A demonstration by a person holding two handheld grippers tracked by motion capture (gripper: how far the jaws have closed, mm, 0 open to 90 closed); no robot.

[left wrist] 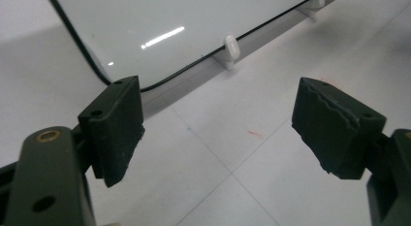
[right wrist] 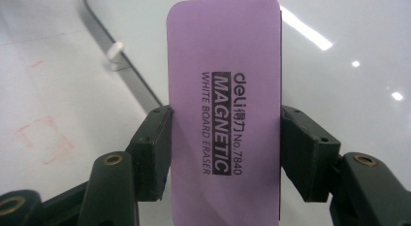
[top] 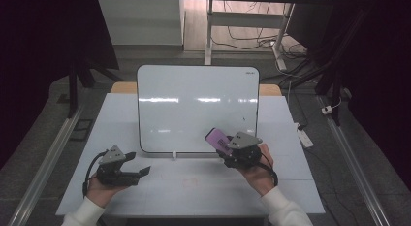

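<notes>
A whiteboard point(top: 194, 104) stands at the back middle of the white table point(top: 194, 192), propped on small white feet point(top: 173, 155). My right gripper point(top: 223, 147) is shut on a purple magnetic whiteboard eraser point(top: 216, 137) and holds it at the board's lower right corner. In the right gripper view the eraser point(right wrist: 225, 80) sits upright between the jaws of that gripper point(right wrist: 225, 153), with the board point(right wrist: 339, 66) behind it. My left gripper point(top: 138, 164) hovers low at the table's front left, open, with nothing between its fingers. In its own view the left gripper point(left wrist: 225, 129) faces the board's lower edge point(left wrist: 160, 27).
Faint red marks point(right wrist: 43, 138) show on the tabletop in front of the board. Behind the table are a desk frame and loose cables on the floor point(top: 252, 39). Metal rails point(top: 48, 158) run along both sides of the table.
</notes>
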